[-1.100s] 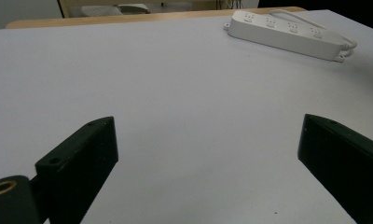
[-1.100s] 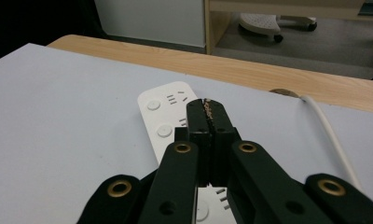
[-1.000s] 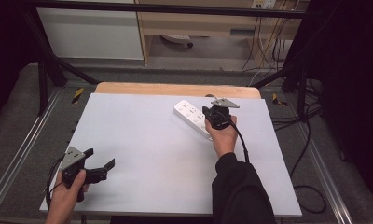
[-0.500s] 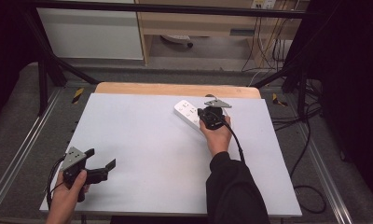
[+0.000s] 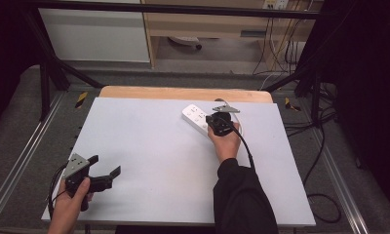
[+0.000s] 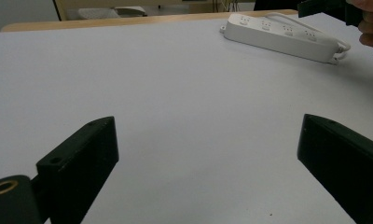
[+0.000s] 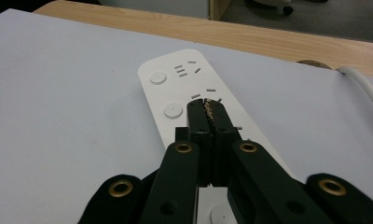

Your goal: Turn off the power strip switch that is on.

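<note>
A white power strip [image 5: 195, 117] lies flat at the far middle of the table, with round buttons beside its sockets [image 7: 173, 110]. My right gripper [image 5: 215, 121] is just above the strip, jaws pressed together with nothing between them. Its tips [image 7: 207, 108] hover over the second socket, beside the second button; I cannot tell whether they touch. My left gripper [image 5: 105, 165] is held near the front left corner, jaws wide apart and empty [image 6: 208, 135]. From the left gripper view the strip [image 6: 278, 37] lies far off at the upper right.
The strip's white cable [image 7: 364, 86] curls off its far end towards the table's wooden back edge [image 5: 183, 92]. The white table top [image 5: 149, 161] stretches between the two grippers. Black frame legs and cables stand on the floor around the table.
My right gripper has edged slightly left over the power strip. The left gripper has stayed where it was, open.
</note>
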